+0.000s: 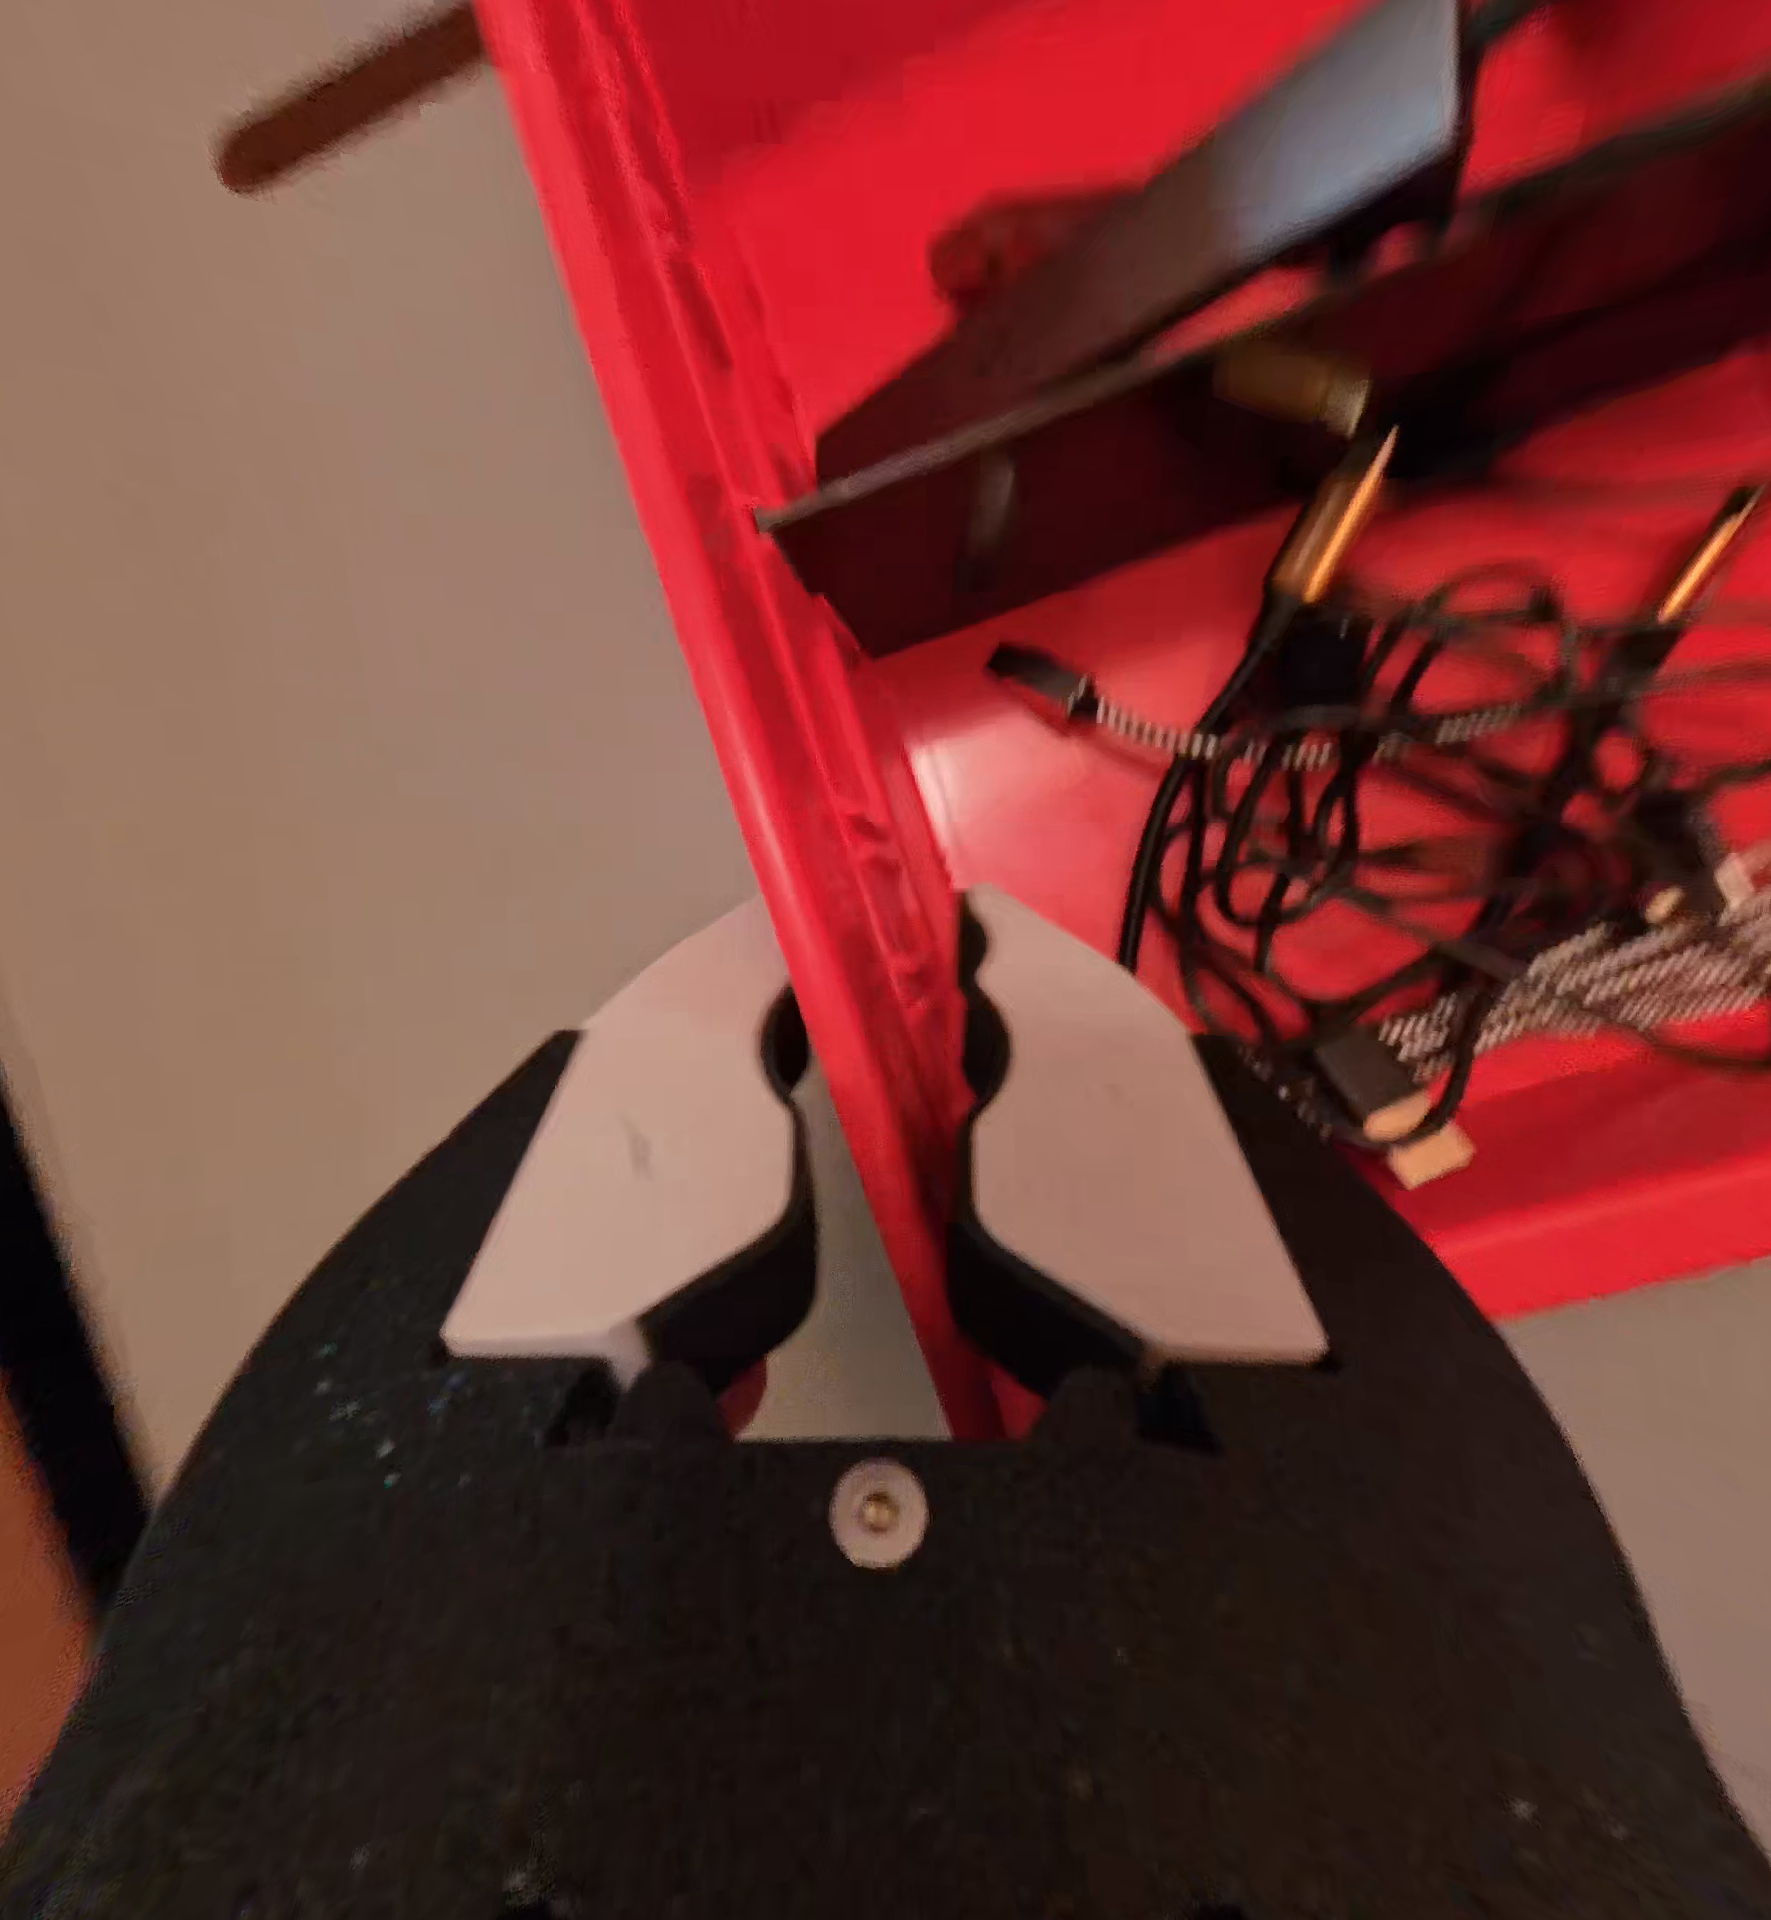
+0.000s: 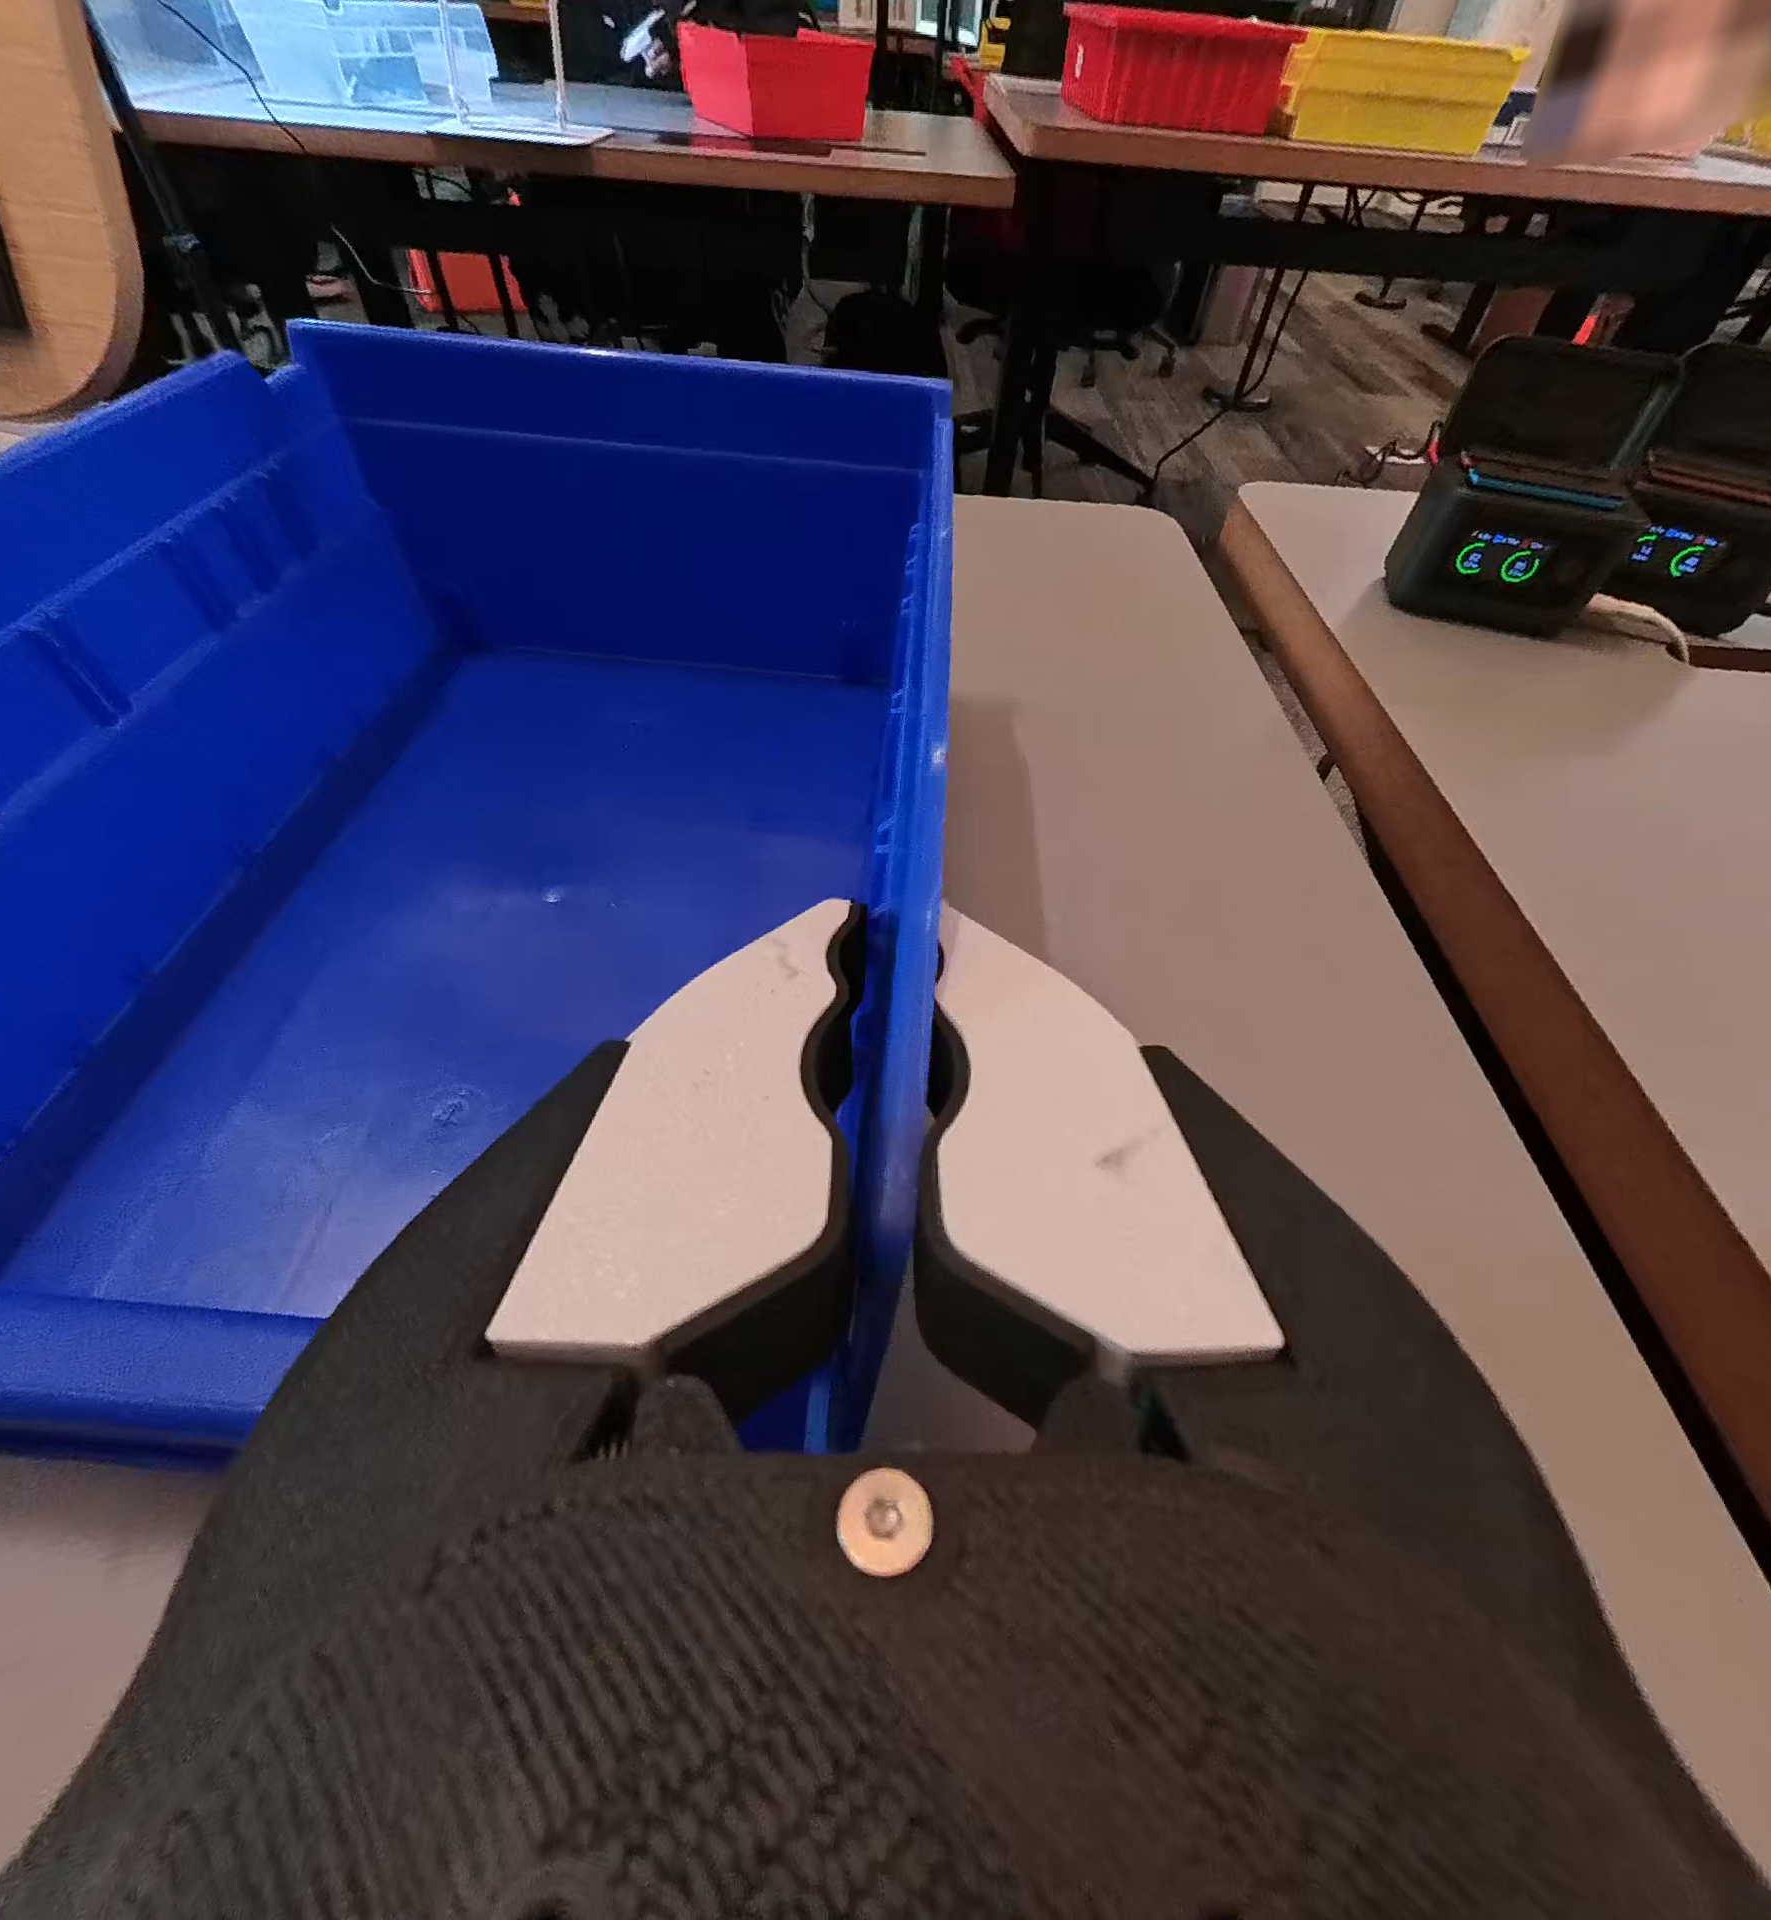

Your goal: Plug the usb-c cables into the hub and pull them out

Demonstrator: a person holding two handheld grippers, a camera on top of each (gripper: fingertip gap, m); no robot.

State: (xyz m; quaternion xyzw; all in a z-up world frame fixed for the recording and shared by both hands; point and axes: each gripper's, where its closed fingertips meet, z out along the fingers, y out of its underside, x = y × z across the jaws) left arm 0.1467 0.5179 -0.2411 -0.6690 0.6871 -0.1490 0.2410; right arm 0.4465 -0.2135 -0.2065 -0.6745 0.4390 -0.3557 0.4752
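Observation:
A red bin holds a dark box-shaped hub, blurred, at its far end. Below the hub lie two gold-bodied cable plugs, a tangle of thin black cables and a black-and-white braided cable. None of the plugs shows as seated in the hub. My left gripper is shut on the red bin's left wall. My right gripper is shut on the right wall of a blue bin, which shows nothing inside it.
Both bins stand on a grey table. A second table to the right carries two black charger cases with lit screens. Red and yellow bins sit on far tables.

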